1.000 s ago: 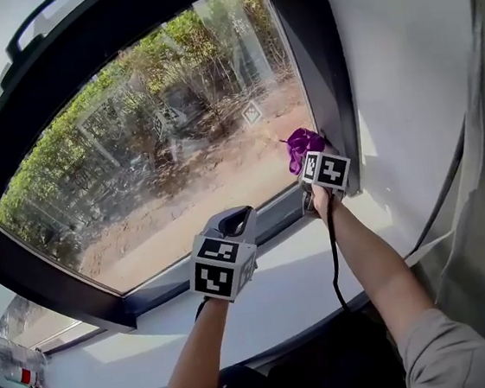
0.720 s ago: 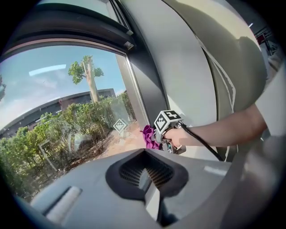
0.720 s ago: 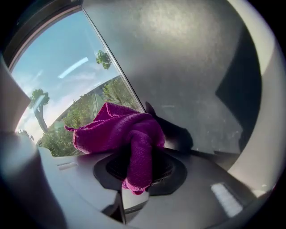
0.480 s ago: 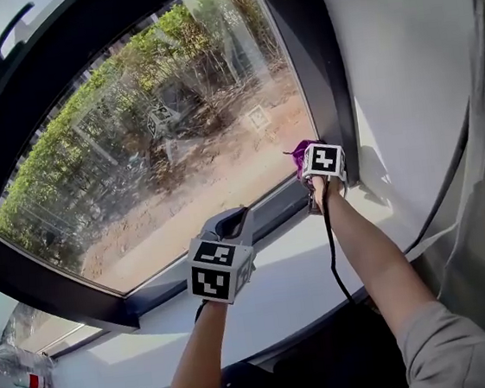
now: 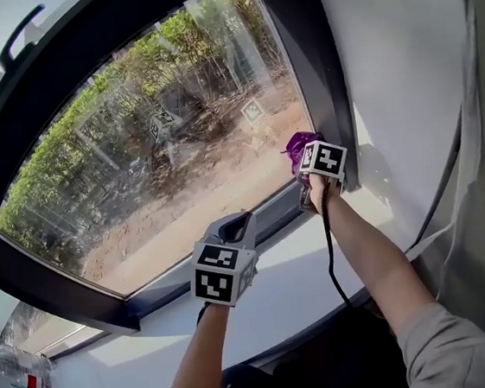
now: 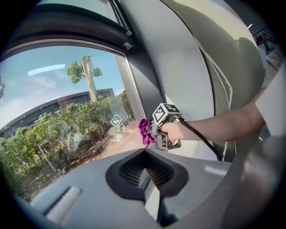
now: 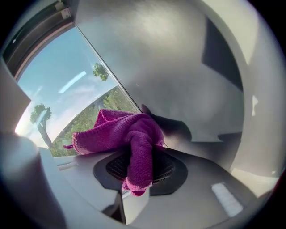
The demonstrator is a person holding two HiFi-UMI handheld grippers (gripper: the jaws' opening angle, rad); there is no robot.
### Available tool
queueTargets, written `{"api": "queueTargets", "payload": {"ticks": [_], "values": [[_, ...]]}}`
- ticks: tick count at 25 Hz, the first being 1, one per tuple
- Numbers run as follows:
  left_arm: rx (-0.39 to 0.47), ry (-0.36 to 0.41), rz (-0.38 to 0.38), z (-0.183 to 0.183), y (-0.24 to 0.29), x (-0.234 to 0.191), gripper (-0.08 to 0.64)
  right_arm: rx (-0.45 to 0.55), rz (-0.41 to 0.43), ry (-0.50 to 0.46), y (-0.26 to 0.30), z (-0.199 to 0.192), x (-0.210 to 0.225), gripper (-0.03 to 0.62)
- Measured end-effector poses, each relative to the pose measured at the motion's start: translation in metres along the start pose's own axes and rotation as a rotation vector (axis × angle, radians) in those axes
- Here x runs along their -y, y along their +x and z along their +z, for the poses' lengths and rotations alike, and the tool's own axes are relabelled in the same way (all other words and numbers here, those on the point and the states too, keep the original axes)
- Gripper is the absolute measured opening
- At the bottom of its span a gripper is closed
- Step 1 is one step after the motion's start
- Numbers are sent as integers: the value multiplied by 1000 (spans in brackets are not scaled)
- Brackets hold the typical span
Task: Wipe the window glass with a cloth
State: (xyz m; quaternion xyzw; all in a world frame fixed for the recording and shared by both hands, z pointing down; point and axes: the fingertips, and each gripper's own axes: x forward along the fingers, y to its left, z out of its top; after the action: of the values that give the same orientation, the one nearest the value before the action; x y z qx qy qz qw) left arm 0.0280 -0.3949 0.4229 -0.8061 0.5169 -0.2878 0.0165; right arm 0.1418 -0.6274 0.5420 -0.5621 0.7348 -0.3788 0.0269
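Cloth (image 5: 300, 145) is showing a bit more beside the marker cube than half a second ago. I'm holding the right gripper (image 5: 308, 162) at the lower right corner of the window glass (image 5: 159, 146), jaws pinching the purple cloth, which is bunching against the pane by the dark frame (image 5: 311, 68). Left gripper (image 5: 232, 227) is hovering over the white sill (image 5: 297, 287), near the frame's bottom edge, jaws pressed together, nothing between.

A big window (image 5: 158, 137) with a dark frame (image 5: 315, 67) sits in a white wall (image 5: 401, 58). Sunny trees (image 5: 71, 139) outside.
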Motion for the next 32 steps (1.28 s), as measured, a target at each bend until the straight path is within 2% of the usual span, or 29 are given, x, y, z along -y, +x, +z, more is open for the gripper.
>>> {"api": "queueTargets", "payload": {"ticks": [6, 11, 18, 32], "values": [[22, 4, 2, 13, -4, 7, 0, 137, 101, -72, -40, 69, -54, 114], [36, 19, 1, 23, -10, 10, 0, 222, 131, -113, -68, 123, -88, 112], [47, 7, -1, 25, -12, 10, 0, 271, 175, -105, -94, 167, -123, 110], [47, -2, 11, 21, -3, 6, 0, 383, 237, -149, -136, 236, -182, 112]]}}
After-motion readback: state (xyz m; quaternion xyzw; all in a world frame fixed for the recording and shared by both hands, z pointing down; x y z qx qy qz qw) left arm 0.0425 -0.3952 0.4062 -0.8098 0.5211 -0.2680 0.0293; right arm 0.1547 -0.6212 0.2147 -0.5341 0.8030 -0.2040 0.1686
